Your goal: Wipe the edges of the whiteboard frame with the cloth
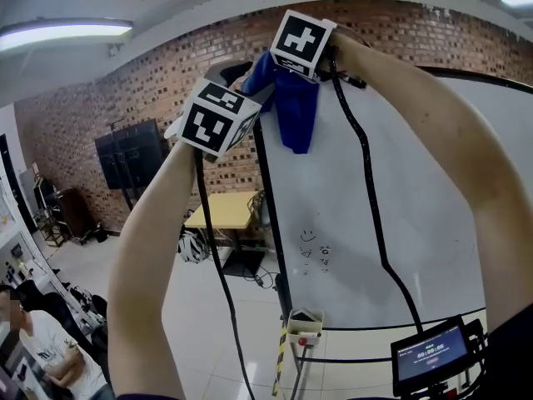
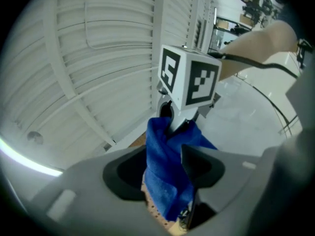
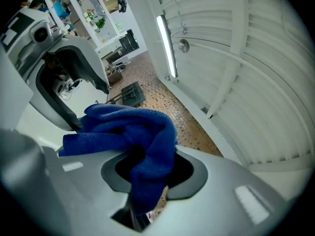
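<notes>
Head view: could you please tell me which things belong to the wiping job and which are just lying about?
Job: cloth, whiteboard frame, left gripper, right gripper.
Lying about: yellow table, helmet, TV, timer display.

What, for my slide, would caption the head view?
Raised overhead, left gripper and right gripper clamp a blue cloth at an upper corner of the whiteboard frame.

Both arms up overhead, left hand-held gripper (image 2: 165,172) & right hand-held gripper (image 3: 147,175) tip-to-tip, both prob. clamped on cloth (image 1: 293,115).
</notes>
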The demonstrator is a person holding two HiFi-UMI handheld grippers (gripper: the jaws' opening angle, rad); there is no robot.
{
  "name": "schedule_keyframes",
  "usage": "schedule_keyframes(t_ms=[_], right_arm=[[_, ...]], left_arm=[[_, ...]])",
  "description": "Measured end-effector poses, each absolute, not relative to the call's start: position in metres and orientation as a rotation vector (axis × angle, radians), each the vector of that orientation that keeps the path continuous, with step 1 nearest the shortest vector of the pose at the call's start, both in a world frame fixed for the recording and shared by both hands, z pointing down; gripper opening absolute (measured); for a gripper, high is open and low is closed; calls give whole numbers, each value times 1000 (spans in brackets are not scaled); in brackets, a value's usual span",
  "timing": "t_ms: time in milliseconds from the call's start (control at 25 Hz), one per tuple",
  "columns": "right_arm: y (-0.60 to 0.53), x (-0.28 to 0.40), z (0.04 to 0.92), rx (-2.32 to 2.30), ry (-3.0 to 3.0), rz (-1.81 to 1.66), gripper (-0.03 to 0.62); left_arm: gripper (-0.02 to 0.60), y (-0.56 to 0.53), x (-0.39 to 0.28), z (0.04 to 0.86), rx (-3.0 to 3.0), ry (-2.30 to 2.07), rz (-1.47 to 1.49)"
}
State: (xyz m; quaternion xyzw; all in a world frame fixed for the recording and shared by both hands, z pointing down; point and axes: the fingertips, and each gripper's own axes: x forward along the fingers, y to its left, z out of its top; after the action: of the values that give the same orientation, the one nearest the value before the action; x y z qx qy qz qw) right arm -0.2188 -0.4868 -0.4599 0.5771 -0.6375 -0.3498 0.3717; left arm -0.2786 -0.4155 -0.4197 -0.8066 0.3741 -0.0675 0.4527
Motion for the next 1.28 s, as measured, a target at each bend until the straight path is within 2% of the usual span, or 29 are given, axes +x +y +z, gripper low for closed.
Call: schedule_keyframes(t_ms=[200,400,720,1280], right_arm=[[-444,-185,-466,1538,-1583,-868,118],[-452,-168,-455,1575,-1543,-839,118],[-416,-99,-464,1628,-1541,-805,118],[-396,-20,-445,1701,-1511,-767,118]], left_arm=[[221,-374,-252,-424,-2081,869,-131],[221,-385,-239,-408,-2083,817,-147],[221,-354,-171,-418,-2063,759,-172],[221,-340,-106,-400,-2089,711,-160]])
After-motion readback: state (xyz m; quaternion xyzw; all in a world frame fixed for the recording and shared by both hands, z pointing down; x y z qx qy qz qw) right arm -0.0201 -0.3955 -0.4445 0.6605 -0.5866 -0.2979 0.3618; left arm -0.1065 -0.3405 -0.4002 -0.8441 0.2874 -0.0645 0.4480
